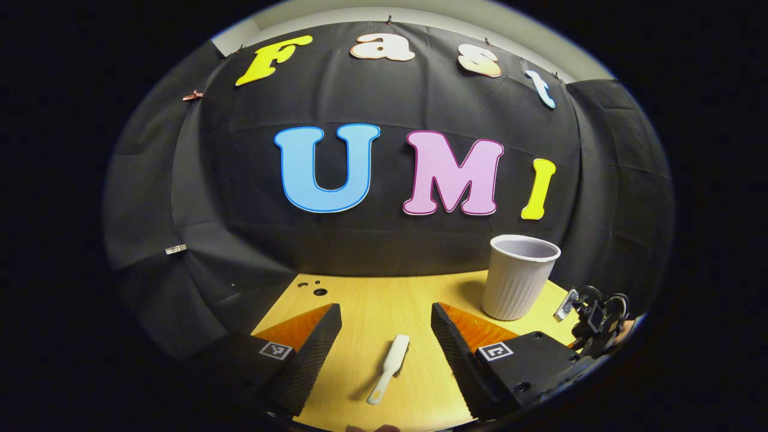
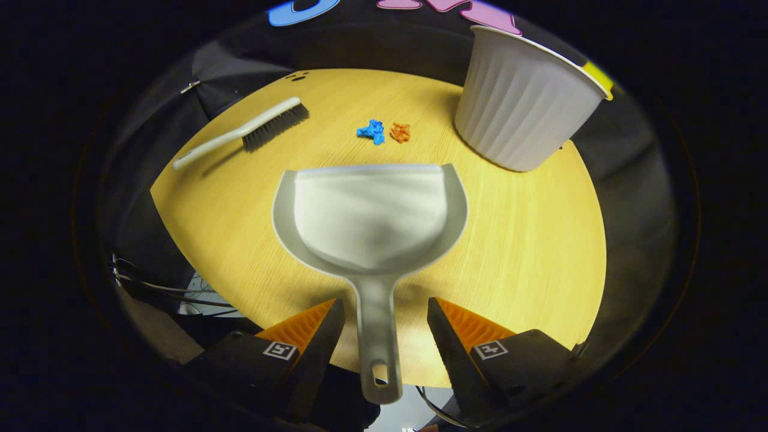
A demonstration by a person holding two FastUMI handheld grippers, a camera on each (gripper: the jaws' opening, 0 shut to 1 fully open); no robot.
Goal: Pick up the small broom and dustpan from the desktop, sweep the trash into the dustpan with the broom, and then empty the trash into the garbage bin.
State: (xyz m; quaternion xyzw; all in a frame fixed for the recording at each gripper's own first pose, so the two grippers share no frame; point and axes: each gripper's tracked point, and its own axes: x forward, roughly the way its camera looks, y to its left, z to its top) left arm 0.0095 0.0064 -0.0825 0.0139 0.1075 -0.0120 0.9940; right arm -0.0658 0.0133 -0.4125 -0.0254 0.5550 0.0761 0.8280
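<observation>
Dustpan [image 2: 372, 216] handle between wide right jaws — untouched | broom [image 1: 390, 367] between wide left jaws

Light wooden tabletop [image 2: 528, 240] – small dark holes [image 1: 320, 291] near its far edge; cables [image 2: 150, 288] hanging off the side.

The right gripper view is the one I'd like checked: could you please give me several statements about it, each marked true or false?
1. The right gripper is open, its fingers either side of the dustpan handle. True.
2. The broom lies inside the dustpan. False: it lies on the desktop, apart.
3. Blue scrap and orange scrap lie beyond the dustpan's mouth. True.
4. The white bin lies tipped over. False: it stands upright.
</observation>
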